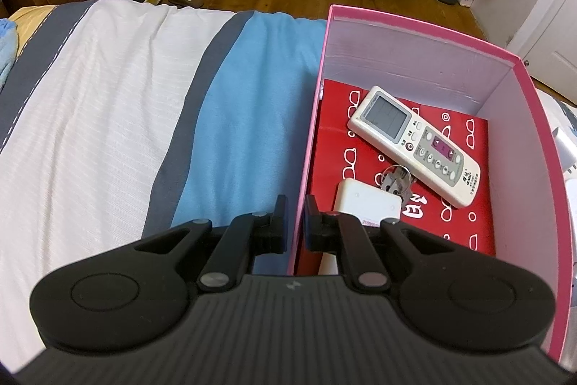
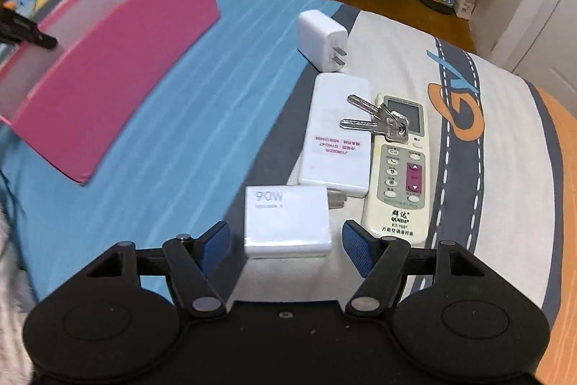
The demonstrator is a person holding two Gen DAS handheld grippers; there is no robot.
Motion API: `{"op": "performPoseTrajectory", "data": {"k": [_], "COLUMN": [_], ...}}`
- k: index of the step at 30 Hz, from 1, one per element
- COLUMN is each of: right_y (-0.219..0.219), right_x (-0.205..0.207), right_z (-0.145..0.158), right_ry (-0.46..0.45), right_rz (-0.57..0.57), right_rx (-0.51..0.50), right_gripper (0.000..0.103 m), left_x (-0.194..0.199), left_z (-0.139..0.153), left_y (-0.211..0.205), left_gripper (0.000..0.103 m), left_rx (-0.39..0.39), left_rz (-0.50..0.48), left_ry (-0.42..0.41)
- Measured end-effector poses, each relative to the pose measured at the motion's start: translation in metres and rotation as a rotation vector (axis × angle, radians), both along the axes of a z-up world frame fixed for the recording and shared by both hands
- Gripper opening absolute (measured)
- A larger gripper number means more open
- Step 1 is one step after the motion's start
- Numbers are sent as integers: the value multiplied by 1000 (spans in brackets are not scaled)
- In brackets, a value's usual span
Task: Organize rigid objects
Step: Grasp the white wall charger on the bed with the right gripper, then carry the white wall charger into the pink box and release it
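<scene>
Left gripper [image 1: 296, 221] was clamped on the pink box's [image 1: 533, 103] left wall, one finger outside, one inside. Box held a remote [image 1: 414, 143], keys [image 1: 395, 181] and a white block [image 1: 368, 202], probably a charger. Right gripper [image 2: 285, 242] stood wide, straddling the 90W charger [image 2: 286, 222] without touching it. Beyond: power bank [image 2: 337, 136], second keys [image 2: 378, 121], second remote [image 2: 404, 168], plug [image 2: 321, 36].

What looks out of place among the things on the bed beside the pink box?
The keys lie askew, bridging the white power bank and the remote instead of resting on the bed. Nothing looks spilled or broken. The left gripper clamps the pink box wall.
</scene>
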State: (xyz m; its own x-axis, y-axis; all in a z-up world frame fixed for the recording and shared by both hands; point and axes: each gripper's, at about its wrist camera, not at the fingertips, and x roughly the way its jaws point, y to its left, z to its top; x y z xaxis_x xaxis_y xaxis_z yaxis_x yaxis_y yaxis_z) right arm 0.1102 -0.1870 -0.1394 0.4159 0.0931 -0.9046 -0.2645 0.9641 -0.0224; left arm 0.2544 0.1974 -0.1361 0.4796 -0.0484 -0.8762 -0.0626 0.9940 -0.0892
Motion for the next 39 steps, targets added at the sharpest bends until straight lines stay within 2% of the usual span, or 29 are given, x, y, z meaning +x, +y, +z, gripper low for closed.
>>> {"op": "performPoseTrajectory", "data": {"k": [8, 10, 18, 24, 27, 34, 39], "right_y": [4, 2, 6, 19, 37, 74, 100], "right_x": [18, 18, 7, -1, -9, -24, -29], "right_z": [-31, -28, -20, 0, 19, 76, 105], "right_ry": [22, 11, 5, -15, -58, -135, -186], "right_rz": [2, -27, -49, -63, -28, 62, 114], "right_rx": [12, 26, 16, -12, -36, 20, 37], "right_gripper": [72, 63, 63, 63, 63, 63, 63], "left_x": [-2, -2, -2, -1, -2, -2, -3], "left_z": [0, -1, -1, -1, -1, -1, 1], "left_y": [0, 1, 0, 1, 1, 2, 2], "left_gripper": [8, 8, 8, 8, 8, 8, 8], "left_rx": [-3, -10, -14, -23, -25, -21, -33], "left_rz": [1, 4, 5, 10, 11, 8, 9], "left_ry": [-4, -4, -4, -3, -3, -6, -15]}}
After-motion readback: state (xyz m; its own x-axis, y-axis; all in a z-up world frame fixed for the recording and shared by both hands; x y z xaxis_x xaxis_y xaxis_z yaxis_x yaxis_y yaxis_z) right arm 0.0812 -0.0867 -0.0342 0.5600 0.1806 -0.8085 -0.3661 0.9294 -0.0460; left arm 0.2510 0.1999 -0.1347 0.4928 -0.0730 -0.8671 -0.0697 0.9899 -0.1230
